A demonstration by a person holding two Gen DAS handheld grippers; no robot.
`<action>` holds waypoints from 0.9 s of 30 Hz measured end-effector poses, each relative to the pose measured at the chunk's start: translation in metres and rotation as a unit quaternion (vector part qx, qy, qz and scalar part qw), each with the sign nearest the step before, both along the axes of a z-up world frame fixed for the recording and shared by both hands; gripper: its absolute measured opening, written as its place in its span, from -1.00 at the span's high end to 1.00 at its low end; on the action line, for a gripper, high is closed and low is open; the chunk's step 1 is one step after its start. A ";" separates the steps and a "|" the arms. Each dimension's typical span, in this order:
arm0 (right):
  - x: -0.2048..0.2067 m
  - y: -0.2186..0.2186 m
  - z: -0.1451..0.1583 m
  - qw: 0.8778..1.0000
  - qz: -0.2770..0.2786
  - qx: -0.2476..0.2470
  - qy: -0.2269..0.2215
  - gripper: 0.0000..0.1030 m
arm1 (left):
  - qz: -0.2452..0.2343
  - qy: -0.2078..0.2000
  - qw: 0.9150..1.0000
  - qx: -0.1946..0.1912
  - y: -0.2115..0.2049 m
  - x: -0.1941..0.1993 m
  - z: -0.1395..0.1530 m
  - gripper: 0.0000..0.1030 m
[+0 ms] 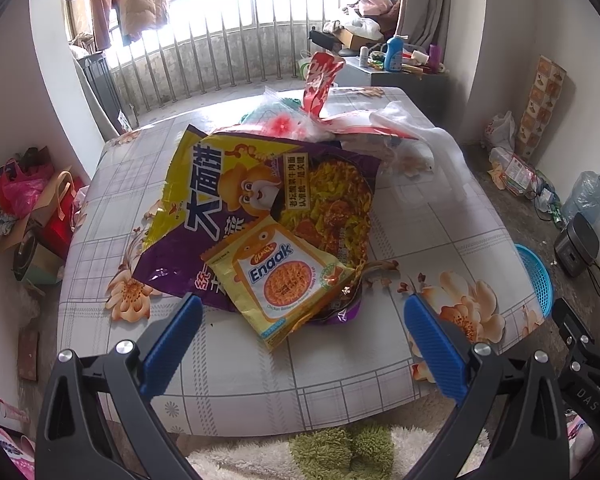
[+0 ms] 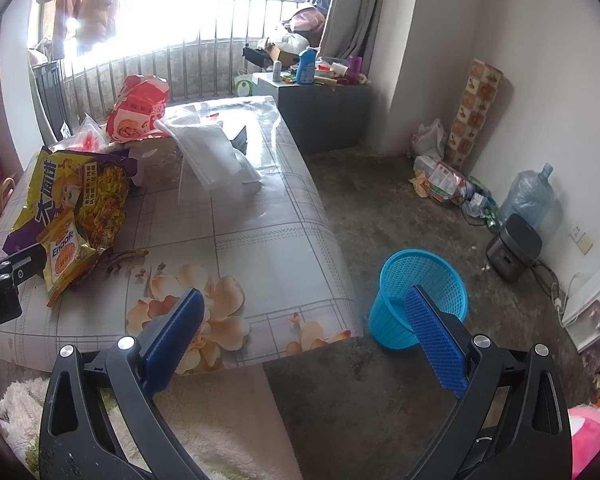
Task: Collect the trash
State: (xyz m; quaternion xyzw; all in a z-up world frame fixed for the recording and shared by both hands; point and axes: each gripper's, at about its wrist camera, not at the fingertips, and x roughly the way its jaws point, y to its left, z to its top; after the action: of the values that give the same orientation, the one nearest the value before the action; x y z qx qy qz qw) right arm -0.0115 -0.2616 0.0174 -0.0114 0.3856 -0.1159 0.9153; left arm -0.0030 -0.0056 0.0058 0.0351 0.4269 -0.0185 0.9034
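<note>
The left gripper hangs with jaws spread wide and empty just short of the small yellow packet; the right gripper is likewise spread and empty, aimed past the table edge toward the blue basket on the floor. The packet rests on the big purple bag; a pinch could catch both or slide the slick film away. Behind lie a red bag and clear plastic; the basket stands well apart, so wrappers may drop on the way.
</note>
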 end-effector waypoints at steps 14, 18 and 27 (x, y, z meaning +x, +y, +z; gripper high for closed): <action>0.000 0.003 -0.002 1.000 0.002 0.003 0.001 -0.86 | 0.003 0.003 1.000 -0.001 0.002 0.000 0.000 -0.92; 0.001 0.004 -0.002 1.000 0.002 0.005 0.003 -0.86 | 0.003 0.005 1.000 -0.002 0.002 0.000 -0.001 -0.92; 0.001 0.004 -0.002 1.000 0.002 0.006 0.002 -0.86 | 0.003 0.007 1.000 -0.002 0.002 0.001 -0.002 -0.92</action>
State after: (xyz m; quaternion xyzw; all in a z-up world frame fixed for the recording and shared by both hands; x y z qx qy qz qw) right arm -0.0103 -0.2577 0.0151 -0.0074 0.3883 -0.1117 0.9147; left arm -0.0023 -0.0037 0.0036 0.0317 0.4337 -0.0164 0.9004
